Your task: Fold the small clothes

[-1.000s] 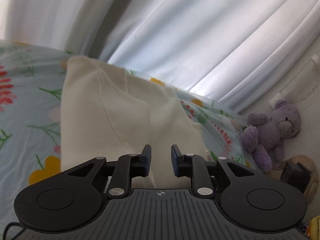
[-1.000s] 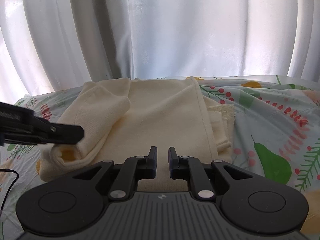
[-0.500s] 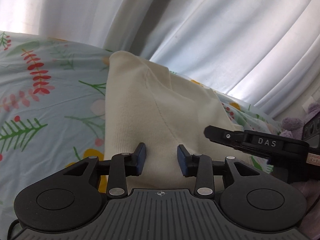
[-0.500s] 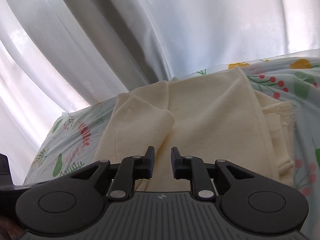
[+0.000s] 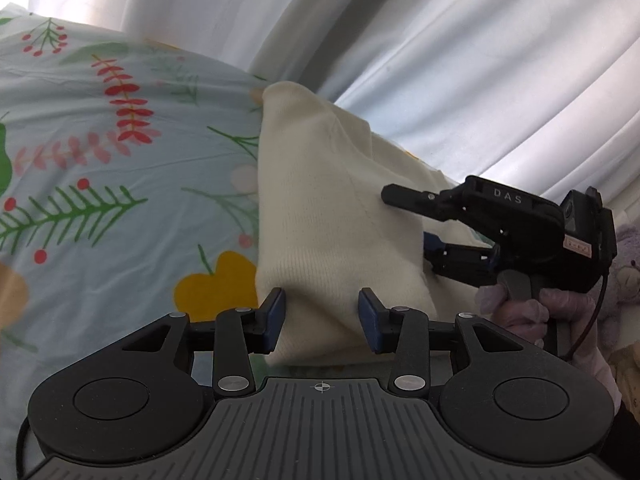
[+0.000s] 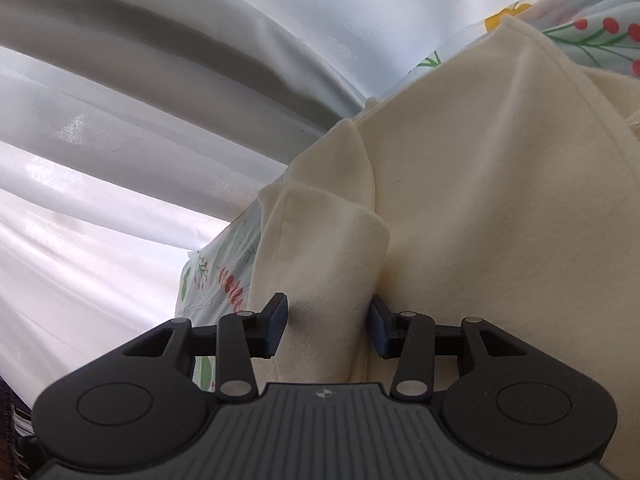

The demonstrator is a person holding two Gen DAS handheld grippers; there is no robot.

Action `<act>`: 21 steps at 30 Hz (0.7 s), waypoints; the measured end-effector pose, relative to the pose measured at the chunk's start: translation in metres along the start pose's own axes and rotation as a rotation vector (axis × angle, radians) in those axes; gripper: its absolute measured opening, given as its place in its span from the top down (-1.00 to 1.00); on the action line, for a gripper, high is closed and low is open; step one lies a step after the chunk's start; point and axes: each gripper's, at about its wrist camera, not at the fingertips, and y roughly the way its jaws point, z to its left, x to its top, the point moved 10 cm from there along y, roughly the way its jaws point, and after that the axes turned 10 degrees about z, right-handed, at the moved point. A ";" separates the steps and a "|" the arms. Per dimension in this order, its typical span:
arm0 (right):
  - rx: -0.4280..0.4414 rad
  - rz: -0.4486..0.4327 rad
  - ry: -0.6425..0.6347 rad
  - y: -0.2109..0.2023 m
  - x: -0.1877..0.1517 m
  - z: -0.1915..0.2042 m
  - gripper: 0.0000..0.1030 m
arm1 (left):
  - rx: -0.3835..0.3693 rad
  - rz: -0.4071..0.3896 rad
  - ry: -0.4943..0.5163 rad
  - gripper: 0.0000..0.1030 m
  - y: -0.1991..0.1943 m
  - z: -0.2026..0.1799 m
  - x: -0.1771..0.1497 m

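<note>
A cream knit garment [image 5: 320, 208] lies partly folded on a floral bedsheet [image 5: 100, 184]. My left gripper [image 5: 322, 322] is open, its jaws either side of the garment's near folded edge. My right gripper [image 6: 328, 324] is open too, its jaws astride a folded sleeve flap [image 6: 320, 248] of the same garment [image 6: 500, 220]. In the left wrist view the right gripper [image 5: 424, 220] reaches in from the right, one finger above the cloth fold and one below, held by a gloved hand [image 5: 532, 312].
White curtains [image 5: 400, 40] hang right behind the bed, also filling the left of the right wrist view [image 6: 140, 120]. A purple plush bear [image 5: 628, 264] sits at the far right edge. The floral sheet [image 6: 592, 36] extends beyond the garment.
Both grippers opened wider and moved in onto the garment's folded edges. The left view swung left, and the right gripper came into it from the right.
</note>
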 end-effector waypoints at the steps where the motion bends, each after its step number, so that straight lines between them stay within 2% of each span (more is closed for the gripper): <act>1: 0.001 0.000 -0.004 0.002 0.001 0.002 0.16 | -0.001 0.000 0.004 0.13 0.000 -0.001 0.000; 4: -0.014 0.010 -0.035 0.008 0.002 0.007 0.19 | 0.001 0.008 0.010 0.10 0.001 -0.002 -0.003; 6: -0.056 0.014 -0.074 0.012 0.001 0.010 0.53 | -0.004 0.019 0.015 0.07 -0.001 -0.004 -0.005; 9: -0.150 -0.014 -0.174 0.011 -0.001 0.018 0.68 | -0.024 0.050 0.028 0.07 -0.004 -0.012 -0.012; 12: -0.271 -0.074 -0.359 0.003 -0.005 0.040 0.73 | -0.002 0.068 0.065 0.06 -0.005 -0.021 -0.022; 14: -0.298 -0.127 -0.456 -0.012 -0.008 0.059 0.74 | 0.033 0.069 0.095 0.06 -0.002 -0.024 -0.025; 18: -0.322 -0.225 -0.543 -0.052 -0.005 0.080 0.75 | 0.036 0.080 0.071 0.06 0.005 -0.026 -0.024; 21: -0.403 -0.279 -0.553 -0.076 0.004 0.065 0.75 | 0.061 0.083 0.077 0.06 0.008 -0.026 -0.025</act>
